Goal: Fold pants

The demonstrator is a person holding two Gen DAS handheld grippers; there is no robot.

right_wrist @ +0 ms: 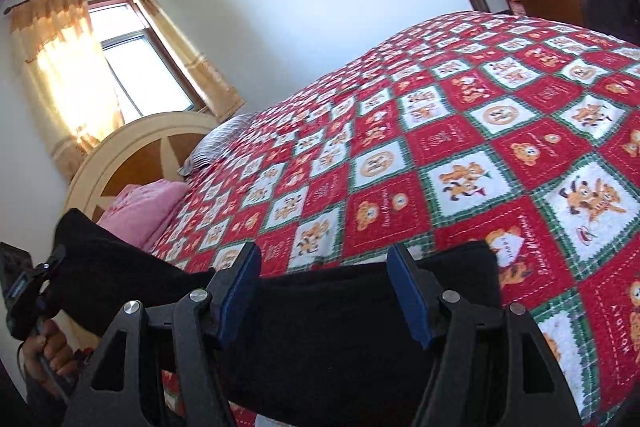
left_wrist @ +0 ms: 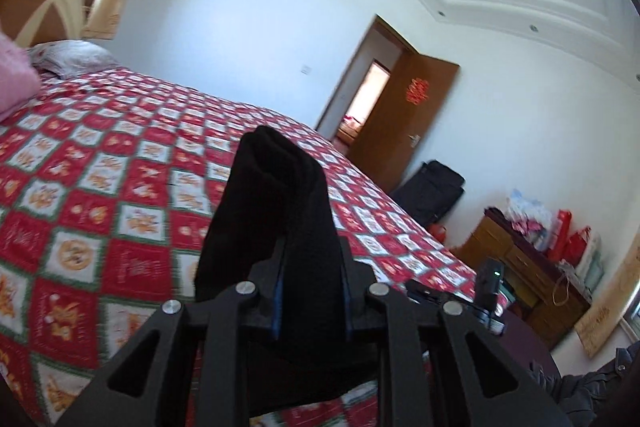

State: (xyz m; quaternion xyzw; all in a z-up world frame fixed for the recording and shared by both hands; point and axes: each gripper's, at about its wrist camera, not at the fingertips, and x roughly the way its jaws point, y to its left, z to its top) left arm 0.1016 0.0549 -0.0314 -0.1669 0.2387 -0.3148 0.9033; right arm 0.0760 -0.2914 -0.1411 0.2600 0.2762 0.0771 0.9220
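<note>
Left fingers pinch the black pants; right fingers stand wide, pants between.

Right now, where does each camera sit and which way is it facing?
Left wrist: on the left tool, shut on bunched black pants, looking across the quilt toward the open door.
Right wrist: on the right tool, its blue pads apart over the pants, looking toward the window; a hand shows bottom left.
Shared: pants, quilt, pink pillow, headboard.
</note>
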